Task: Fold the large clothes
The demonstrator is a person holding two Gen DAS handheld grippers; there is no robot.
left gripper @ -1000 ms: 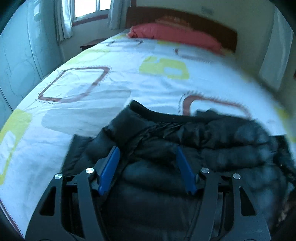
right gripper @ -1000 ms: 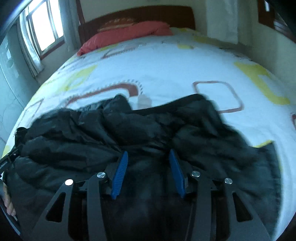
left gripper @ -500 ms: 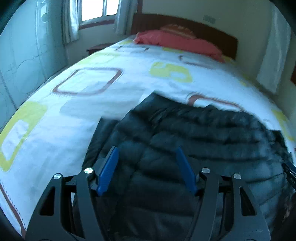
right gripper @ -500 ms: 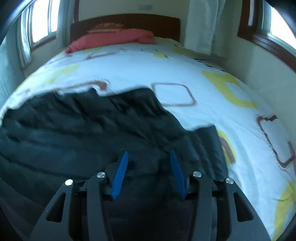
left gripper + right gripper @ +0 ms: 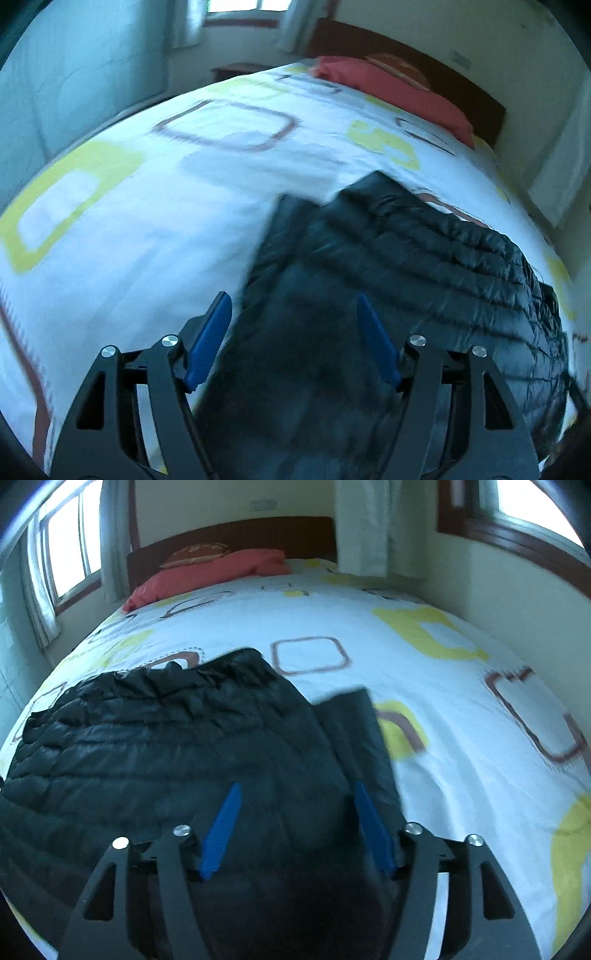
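— How many things do you count?

— One black quilted jacket [image 5: 424,258], spread on one bed [image 5: 147,221] with a white cover printed with yellow and brown squares. One red pillow [image 5: 391,88] lies at the head of the bed, with a smaller patterned cushion [image 5: 195,552] behind it against the dark headboard [image 5: 258,531]. And two tools: the left hand-held gripper [image 5: 293,343] and the right hand-held gripper [image 5: 295,827].

— How do their fingers stand?

— Both are spread wide, blue pads apart. Jacket fabric fills the gap between the fingers in each view, but nothing is pinched; whether the pads touch the cloth I cannot tell.

— Where exactly is the jacket?

— On the near half of the bed, well apart from the pillow. The left view looks over its left edge, the right view over its right edge, where a flat dark flap [image 5: 354,731] sticks out beside the quilted part.

— What does one view show that the other misses?

— The right view shows two windows, one on each side wall, and a pale curtain [image 5: 362,528] by the headboard. The left view shows a single window [image 5: 243,7] and a bedside table [image 5: 236,70] below it.
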